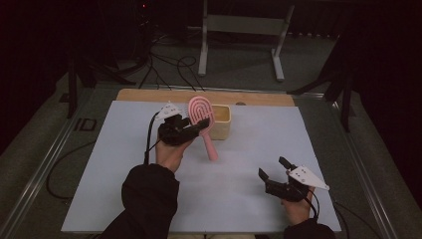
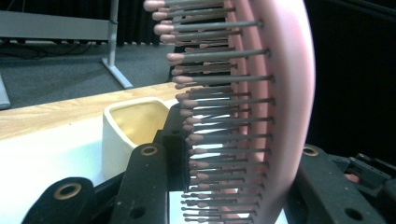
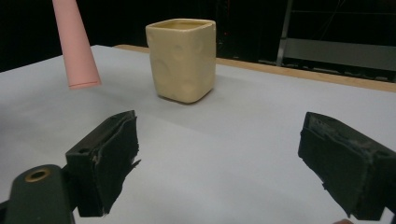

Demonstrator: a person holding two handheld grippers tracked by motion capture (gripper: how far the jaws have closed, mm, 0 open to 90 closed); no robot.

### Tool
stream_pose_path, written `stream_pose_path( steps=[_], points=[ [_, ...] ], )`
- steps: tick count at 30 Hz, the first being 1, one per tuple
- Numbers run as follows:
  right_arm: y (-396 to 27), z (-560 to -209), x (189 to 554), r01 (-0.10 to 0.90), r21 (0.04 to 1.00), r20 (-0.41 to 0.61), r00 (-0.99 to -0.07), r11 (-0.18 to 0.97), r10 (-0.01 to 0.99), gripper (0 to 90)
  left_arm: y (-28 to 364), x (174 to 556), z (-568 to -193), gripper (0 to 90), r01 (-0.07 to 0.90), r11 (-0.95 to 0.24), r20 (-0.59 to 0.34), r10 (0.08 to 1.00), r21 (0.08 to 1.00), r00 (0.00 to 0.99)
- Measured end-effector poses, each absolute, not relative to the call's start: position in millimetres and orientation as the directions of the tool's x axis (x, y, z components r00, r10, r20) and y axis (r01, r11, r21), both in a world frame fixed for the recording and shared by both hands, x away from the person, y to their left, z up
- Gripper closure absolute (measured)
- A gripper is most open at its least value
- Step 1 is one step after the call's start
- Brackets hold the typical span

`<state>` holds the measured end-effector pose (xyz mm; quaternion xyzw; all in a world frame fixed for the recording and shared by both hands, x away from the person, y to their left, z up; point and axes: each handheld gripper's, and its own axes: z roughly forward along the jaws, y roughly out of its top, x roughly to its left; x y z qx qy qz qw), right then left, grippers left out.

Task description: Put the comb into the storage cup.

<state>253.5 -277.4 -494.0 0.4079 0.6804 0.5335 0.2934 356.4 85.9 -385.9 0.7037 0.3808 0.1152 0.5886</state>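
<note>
pink hairbrush [image 2: 285,93]: smooth matt plastic, thin grey bristles with rounded pink tips. cream cup [image 3: 183,59]: dimpled, faintly glossy, ceramic-looking. table sheet [image 1: 249,164]: matt white, paper-like; wood-grain edge [image 1: 149,94] behind. gripper pads [image 3: 109,158]: rough black foam.

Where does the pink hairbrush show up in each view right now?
High view: pink hairbrush centre, held in the left gripper.
Left gripper view: bristled head upright, centre-right.
Right gripper view: handle tip, top left.
Shared landmark: cream cup.
</note>
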Motion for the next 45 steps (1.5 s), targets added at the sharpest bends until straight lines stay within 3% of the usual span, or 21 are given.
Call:
stream_pose_path(
  steps=[45],
  points=[
    [-274, -495, 254, 0.241, 0.965, 0.029, -0.499, 0.107, 0.866, 12.0, 86, 366, -369, 64.5, 0.380, -0.018, -0.266, 0.683, 0.925, 0.680]
  ],
)
